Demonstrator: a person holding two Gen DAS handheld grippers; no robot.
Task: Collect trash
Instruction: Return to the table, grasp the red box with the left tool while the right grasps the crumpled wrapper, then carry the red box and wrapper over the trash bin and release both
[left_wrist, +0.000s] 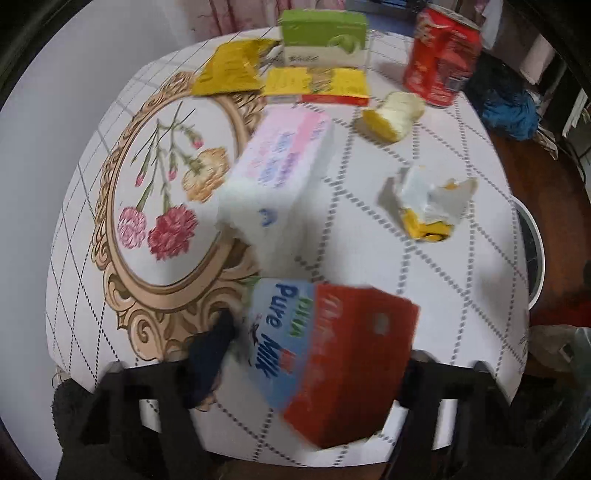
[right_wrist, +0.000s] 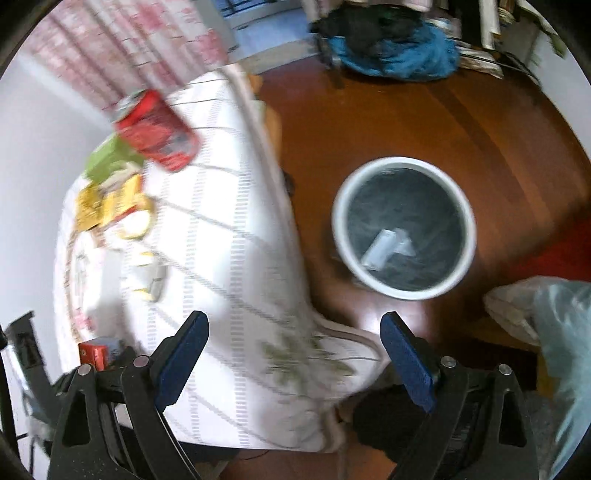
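The left hand-held gripper (left_wrist: 314, 354) is clamping the milk carton (left_wrist: 328, 358) above the tabletop (left_wrist: 369, 206); the right hand-held gripper (right_wrist: 295, 354) is gaping wide, empty, near the bin (right_wrist: 402, 227). The carton is sitting skewed, so it risks slipping short of the bin.

table (left_wrist: 369, 236), patterned cloth | on it: cartons, wrappers, can (left_wrist: 441, 55), tissue pack (left_wrist: 280, 155)

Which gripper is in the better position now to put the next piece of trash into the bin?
Left. The left gripper already holds the milk carton; the right gripper is open and empty, though it hangs nearer the bin on the floor.
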